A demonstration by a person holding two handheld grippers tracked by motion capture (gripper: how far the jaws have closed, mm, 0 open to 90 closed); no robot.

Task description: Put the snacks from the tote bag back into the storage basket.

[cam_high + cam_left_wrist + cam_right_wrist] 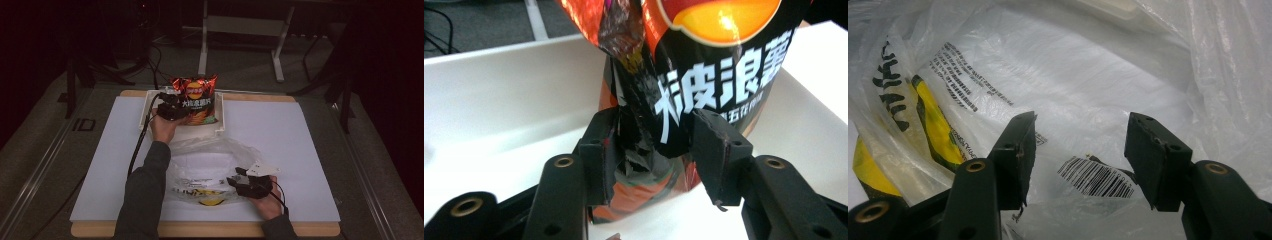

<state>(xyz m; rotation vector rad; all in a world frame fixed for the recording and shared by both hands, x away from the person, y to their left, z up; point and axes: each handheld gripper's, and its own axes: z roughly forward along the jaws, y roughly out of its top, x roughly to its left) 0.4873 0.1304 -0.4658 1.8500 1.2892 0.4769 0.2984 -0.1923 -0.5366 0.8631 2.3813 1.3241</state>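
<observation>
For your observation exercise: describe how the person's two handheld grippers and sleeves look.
Both the left gripper and right gripper have black jaws with flat, scuffed pads and brass-ringed screw holes. A black cable trails from the left one; the right carries a pale three-cornered plate. The sleeves are dark grey.

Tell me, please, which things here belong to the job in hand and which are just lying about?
In the job: chip bag, white tray holding it, clear plastic bag, left gripper, right gripper.
Lying about: table frame and cables on the floor behind.

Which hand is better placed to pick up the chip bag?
Left. The left gripper has the chip bag between its open fingers in the tray; the right gripper is at the plastic bag.
</observation>
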